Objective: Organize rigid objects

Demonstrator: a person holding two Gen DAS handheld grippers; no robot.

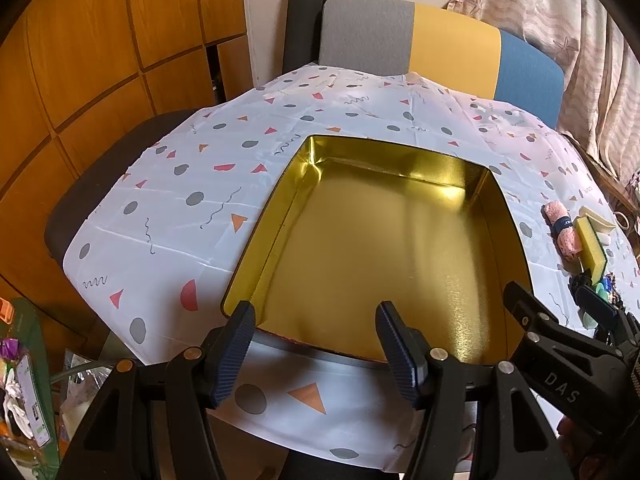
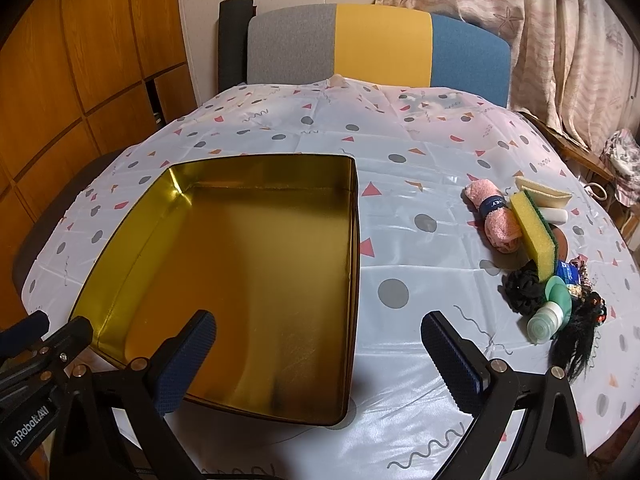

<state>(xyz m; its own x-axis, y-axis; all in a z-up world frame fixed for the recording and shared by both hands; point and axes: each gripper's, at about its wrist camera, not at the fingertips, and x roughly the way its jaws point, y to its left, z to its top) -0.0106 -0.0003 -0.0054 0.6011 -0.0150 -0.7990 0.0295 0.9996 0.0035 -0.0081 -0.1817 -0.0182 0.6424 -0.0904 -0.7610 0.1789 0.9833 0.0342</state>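
An empty gold tin box (image 1: 384, 248) lies open on the patterned tablecloth; it also shows in the right wrist view (image 2: 240, 280). A pile of small items lies to its right: a pink rolled towel (image 2: 496, 220), a yellow-green sponge (image 2: 534, 236), a clear bottle with a green cap (image 2: 550, 314), a black scrunchie (image 2: 522, 290) and a black hair piece (image 2: 576, 340). My left gripper (image 1: 316, 344) is open and empty over the box's near edge. My right gripper (image 2: 320, 356) is open and empty over the box's near right corner.
A grey, yellow and blue chair back (image 2: 380, 44) stands behind the table. Wooden cabinets (image 1: 80, 80) are at the left, curtains (image 2: 560, 40) at the right. A cluttered bin (image 1: 24, 380) sits below the table's left edge. The right gripper's body (image 1: 560, 344) shows in the left view.
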